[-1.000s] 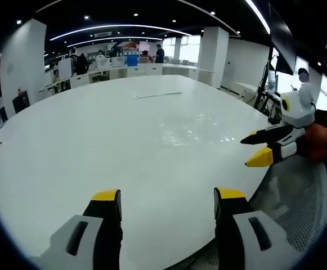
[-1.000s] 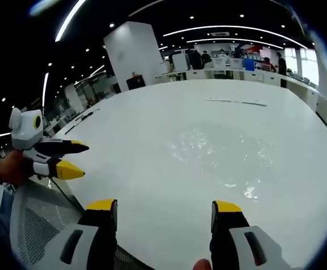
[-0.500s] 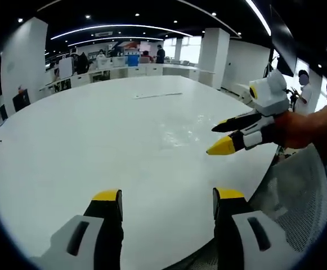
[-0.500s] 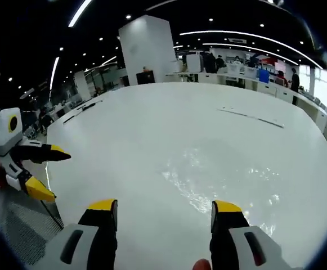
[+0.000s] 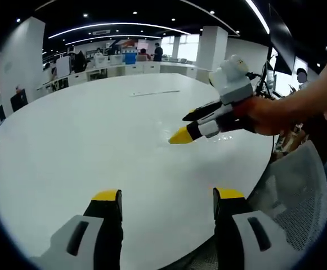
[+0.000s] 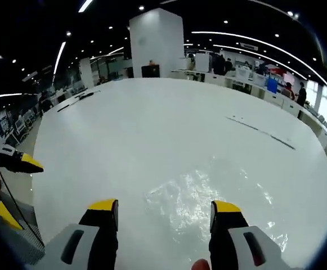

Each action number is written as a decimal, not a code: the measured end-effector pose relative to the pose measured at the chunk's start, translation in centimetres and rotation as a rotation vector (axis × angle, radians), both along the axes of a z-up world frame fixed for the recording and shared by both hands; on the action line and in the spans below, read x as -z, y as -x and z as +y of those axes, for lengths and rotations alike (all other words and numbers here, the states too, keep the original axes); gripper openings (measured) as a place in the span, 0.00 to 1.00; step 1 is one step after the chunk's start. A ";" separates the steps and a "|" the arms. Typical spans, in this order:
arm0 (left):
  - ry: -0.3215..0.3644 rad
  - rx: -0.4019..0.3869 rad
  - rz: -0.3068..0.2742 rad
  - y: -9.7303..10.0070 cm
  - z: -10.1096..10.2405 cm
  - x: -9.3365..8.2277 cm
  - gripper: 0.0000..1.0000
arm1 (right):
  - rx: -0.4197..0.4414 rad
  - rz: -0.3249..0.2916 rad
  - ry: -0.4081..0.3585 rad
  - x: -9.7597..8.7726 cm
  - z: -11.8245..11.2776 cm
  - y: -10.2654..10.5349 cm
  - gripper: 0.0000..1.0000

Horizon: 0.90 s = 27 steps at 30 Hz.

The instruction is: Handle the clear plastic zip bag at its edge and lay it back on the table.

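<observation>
Clear crinkled plastic zip bag lies flat on the wide white table, straight ahead of the right yellow-tipped gripper, whose jaws stand apart and empty with the bag's near edge between the tips. Bag's long axis can't be told. In the left gripper view, right gripper reaches over the table. Left gripper, jaws apart, empty, sits well back at the table edge. Right is clearly nearer, so likely it takes the edge.
</observation>
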<state>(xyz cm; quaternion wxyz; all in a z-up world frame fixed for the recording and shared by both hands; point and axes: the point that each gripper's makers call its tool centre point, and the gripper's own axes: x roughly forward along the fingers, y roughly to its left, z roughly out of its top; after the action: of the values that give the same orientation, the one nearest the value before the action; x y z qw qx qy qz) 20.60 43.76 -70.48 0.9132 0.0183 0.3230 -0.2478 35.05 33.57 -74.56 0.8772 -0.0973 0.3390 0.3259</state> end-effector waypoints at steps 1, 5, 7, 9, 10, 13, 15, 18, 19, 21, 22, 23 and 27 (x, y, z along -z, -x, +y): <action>-0.001 0.001 0.002 0.0 0.0 0.0 0.64 | 0.006 0.005 -0.001 0.2 0.1 -0.4 0.65; -0.002 0.002 0.007 0.1 0.0 0.1 0.64 | 0.024 0.016 0.010 1.3 0.1 -1.4 0.65; 0.001 -0.001 0.008 0.1 0.0 0.1 0.64 | 0.023 0.011 0.026 1.3 0.1 -1.4 0.65; 0.002 -0.003 0.012 0.1 0.0 0.1 0.64 | 0.019 0.017 0.028 1.8 0.2 -1.4 0.65; 0.003 -0.004 0.013 0.1 0.0 0.2 0.64 | 0.019 0.018 0.028 1.9 0.2 -1.4 0.65; 0.003 -0.002 0.019 0.0 0.1 0.4 0.64 | 0.040 0.026 0.030 2.3 0.2 -1.7 0.65; 0.002 0.000 0.023 0.1 0.1 0.4 0.64 | 0.054 0.019 0.043 2.5 0.1 -2.2 0.65; 0.004 0.000 0.029 0.1 0.1 0.6 0.63 | 0.067 0.007 0.043 2.5 0.1 -2.7 0.63; 0.004 -0.002 0.030 0.1 0.2 0.7 0.63 | 0.068 0.006 0.043 2.5 0.0 -2.6 0.61; 0.005 -0.006 0.032 0.1 0.2 0.7 0.63 | 0.069 0.014 0.039 2.6 0.0 -2.5 0.60; 0.006 -0.007 0.032 0.2 0.2 0.7 0.63 | 0.068 0.020 0.043 2.8 0.0 -2.4 0.60; 0.006 -0.008 0.033 0.2 0.1 0.7 0.63 | 0.067 0.025 0.046 3.0 -0.1 -2.3 0.60; 0.006 -0.006 0.037 0.2 0.1 0.8 0.63 | 0.048 0.016 0.053 3.4 0.0 -2.2 0.60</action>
<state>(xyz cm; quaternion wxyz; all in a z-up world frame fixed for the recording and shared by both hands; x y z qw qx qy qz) 20.41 43.90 -71.28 0.9079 0.0103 0.3389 -0.2464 37.27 33.58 -77.93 0.8790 -0.1100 0.3567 0.2966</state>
